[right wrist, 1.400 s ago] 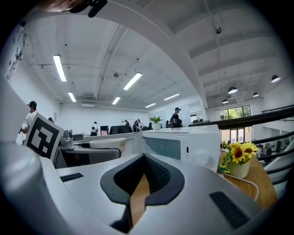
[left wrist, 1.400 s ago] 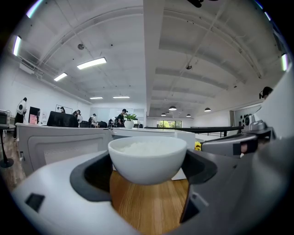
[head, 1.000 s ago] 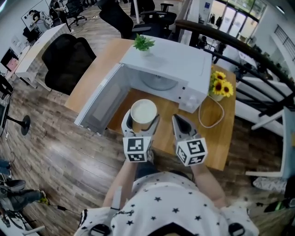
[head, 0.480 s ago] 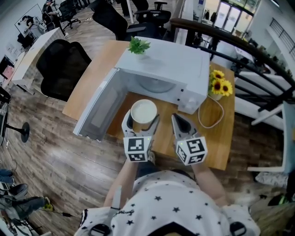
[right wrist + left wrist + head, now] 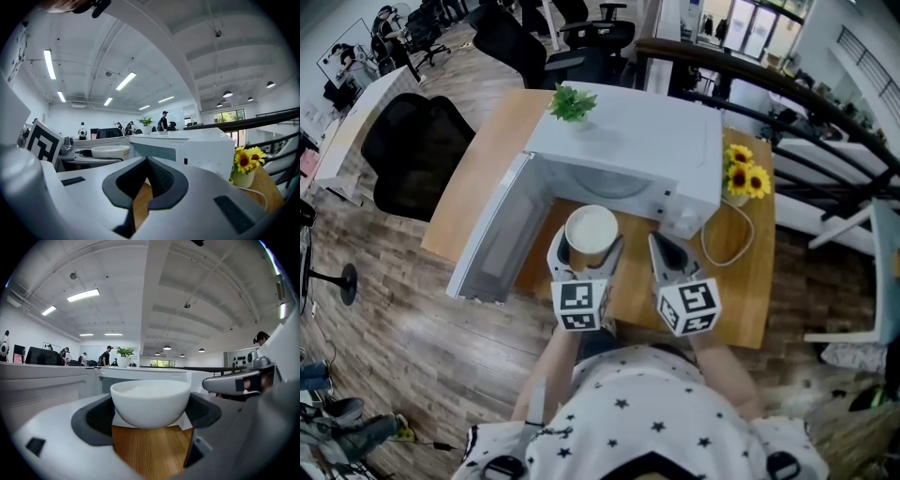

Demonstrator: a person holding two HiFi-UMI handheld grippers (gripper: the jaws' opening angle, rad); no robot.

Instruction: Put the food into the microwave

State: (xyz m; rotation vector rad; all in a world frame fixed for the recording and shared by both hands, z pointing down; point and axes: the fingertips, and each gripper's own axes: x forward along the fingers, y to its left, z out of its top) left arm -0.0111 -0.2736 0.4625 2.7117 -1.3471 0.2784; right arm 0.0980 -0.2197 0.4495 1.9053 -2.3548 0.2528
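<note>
Bowl [image 5: 592, 228] of white food, rice by the look, is clamped between the jaws of the left gripper [image 5: 587, 246], with the pads on its two sides below the rim. Wood of the table [image 5: 741, 281] shows under it; I cannot tell whether it is lifted clear. Position: just in front of the microwave [image 5: 628, 141] mouth, not inside. Door [image 5: 492, 239] is open wide to the left, and the turntable [image 5: 611, 181] is partly visible within. Right gripper [image 5: 661, 244] hangs beside the bowl, jaws closed tip to tip on nothing.

Step in hand, as I judge it: carry the bowl forward into the cavity. Notes for doing it well:
- Hold the bowl level, since it is filled near the brim.
- Squeeze steadily, as the curved wall could slip out of the pads.
- Enter centred, clear of the top edge of the opening.
- Set down mid-turntable before releasing.
- Right gripper is best kept off the flowers [image 5: 742, 173] and cable [image 5: 727, 246].
</note>
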